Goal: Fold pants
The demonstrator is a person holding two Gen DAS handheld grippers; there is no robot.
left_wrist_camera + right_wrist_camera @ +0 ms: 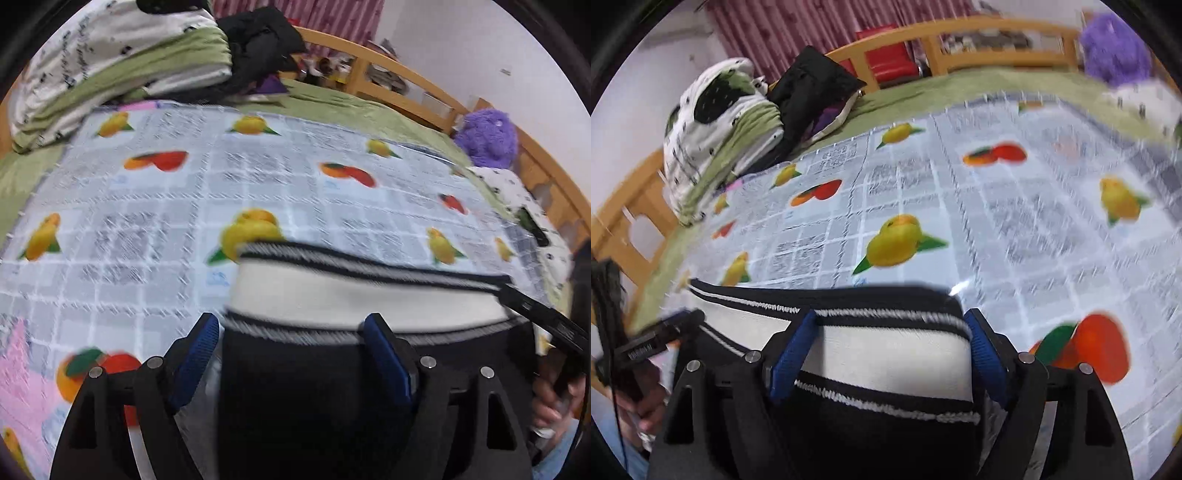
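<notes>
Black pants with a white, striped waistband (pixel 354 295) lie at the near edge of the fruit-print sheet (pixel 147 221) (print unreadable); left gripper (pixel 291 350) and right gripper (pixel 892 347) both straddle the waistband, jaws wide.

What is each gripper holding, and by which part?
Nothing, it seems. The left gripper and the right gripper both stand open over the ends of the striped waistband of the pants, pads not pressing.

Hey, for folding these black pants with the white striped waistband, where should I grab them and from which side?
Probably the waistband, one gripper at each end. It lies flat across the fruit-print cloth, its thick ribbed band the firmest edge. Come in from the near side, angled down, as the left gripper and right gripper already are, pinching each outer corner.
</notes>
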